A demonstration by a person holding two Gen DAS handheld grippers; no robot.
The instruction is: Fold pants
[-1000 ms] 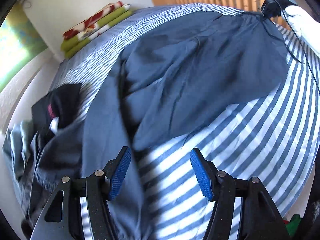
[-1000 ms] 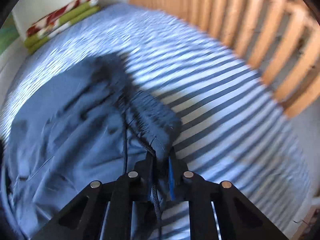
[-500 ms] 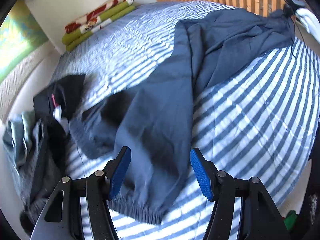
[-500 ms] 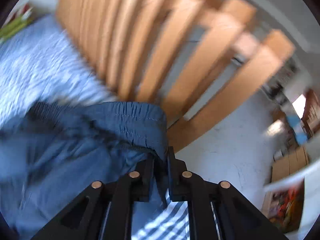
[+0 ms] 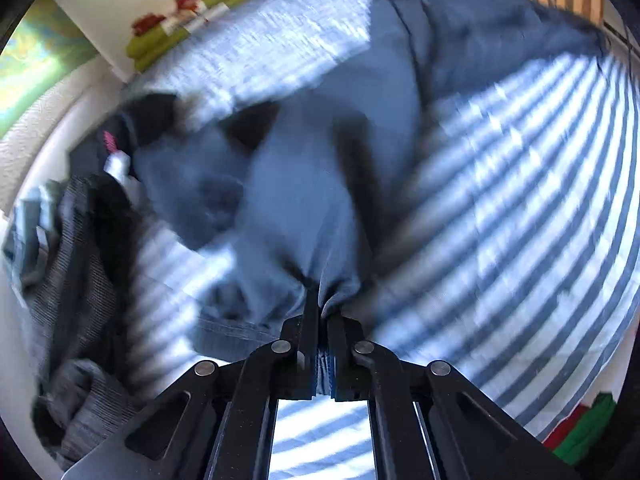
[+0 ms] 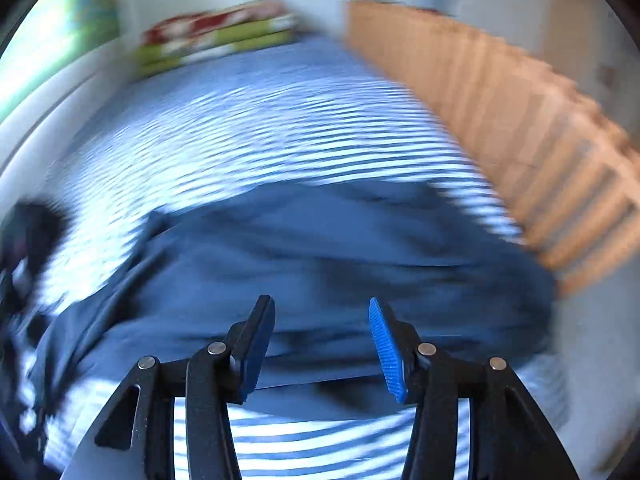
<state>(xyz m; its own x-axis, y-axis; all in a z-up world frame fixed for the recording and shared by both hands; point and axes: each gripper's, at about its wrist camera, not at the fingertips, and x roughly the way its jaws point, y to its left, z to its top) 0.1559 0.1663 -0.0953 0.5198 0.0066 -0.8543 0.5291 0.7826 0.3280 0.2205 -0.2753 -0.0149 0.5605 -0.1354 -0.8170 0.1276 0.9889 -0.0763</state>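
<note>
Left wrist view: pants (image 5: 320, 184) lie spread across the striped bed (image 5: 520, 220), cuff end bunched up in the left gripper (image 5: 323, 320), whose jaws have just been closing and are clamped tight on the fabric. Right wrist view: right gripper (image 6: 322, 344) has just been opening, blue pads (image 6: 386, 352) apart, nothing between them, waist end of the pants (image 6: 340, 256) lying loose on the bed under and ahead of it. Risks, my read: with only the cuff held, pulling likely drags the whole garment instead of folding it; the pinch looks small and bunched, so the cloth could slip out or the fold come out crooked; the near leg sits close to the clothes pile (image 5: 84, 264), so a sweep that way could snag it; the waist lies near the wooden rail (image 6: 520, 128) side and could slide off the edge. Count: one pants, two grippers, one bed, one rail, one pile of dark clothes, one folded blanket stack (image 6: 216, 36) at the far end.
</note>
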